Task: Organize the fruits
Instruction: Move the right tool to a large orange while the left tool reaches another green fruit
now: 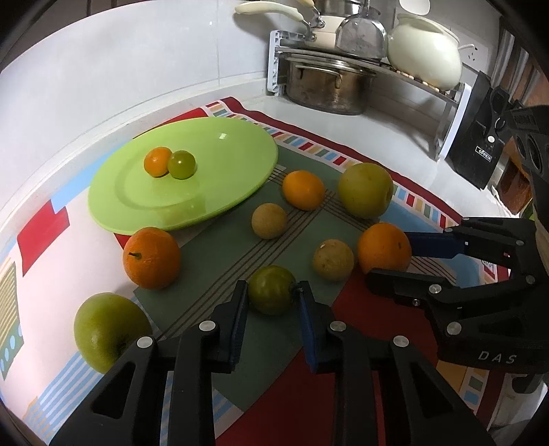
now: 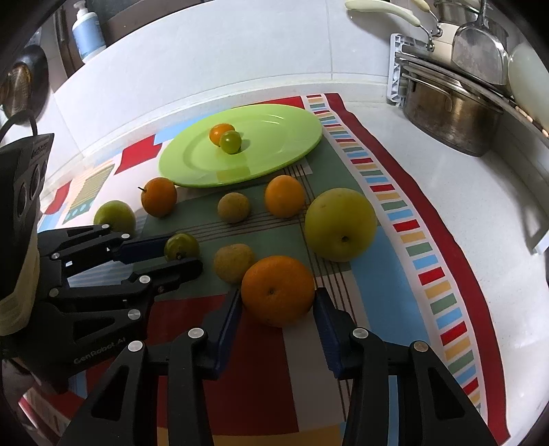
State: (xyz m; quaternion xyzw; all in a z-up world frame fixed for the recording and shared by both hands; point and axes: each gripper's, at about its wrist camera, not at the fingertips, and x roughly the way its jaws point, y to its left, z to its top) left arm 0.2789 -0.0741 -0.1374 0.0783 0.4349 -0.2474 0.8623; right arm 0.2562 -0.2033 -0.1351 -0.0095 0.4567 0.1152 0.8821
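Fruits: ten pieces on a patterned cloth mat [image 2: 377, 226] spread over a white countertop [image 2: 463, 192].

Item 1, small dark green fruit [image 1: 271, 290]: near the mat's front edge, between the two fingers of the left gripper [image 1: 272, 300]; both blue pads sit against its sides, so the jaws are closed onto it; it rests on the mat.

Item 2, large orange [image 2: 278, 290]: toward the mat's front right, between the fingers of the right gripper [image 2: 278, 308]; the pads flank it closely, but whether they press it or merely bracket it cannot be told.

Item 3, green plate [image 1: 212, 192]: at the mat's back left corner, carrying a small orange fruit [image 1: 157, 162] and a small green fruit [image 1: 181, 164], touching each other.

Items 4–10, loose on the mat: stemmed orange [image 1: 151, 258] and green apple [image 1: 109, 331] by the left edge; two round tan fruits [image 1: 269, 220] [image 1: 333, 259] in the middle; a medium orange [image 1: 303, 190] and a large yellow-green apple [image 1: 364, 189] toward the back right.

Surroundings: white tiled wall behind; a pot rack [image 1: 343, 58] at the counter's back right corner holding a steel pot [image 1: 326, 85], a metal lid and a cream pot [image 1: 425, 55]; a pump bottle [image 2: 87, 32] at back left
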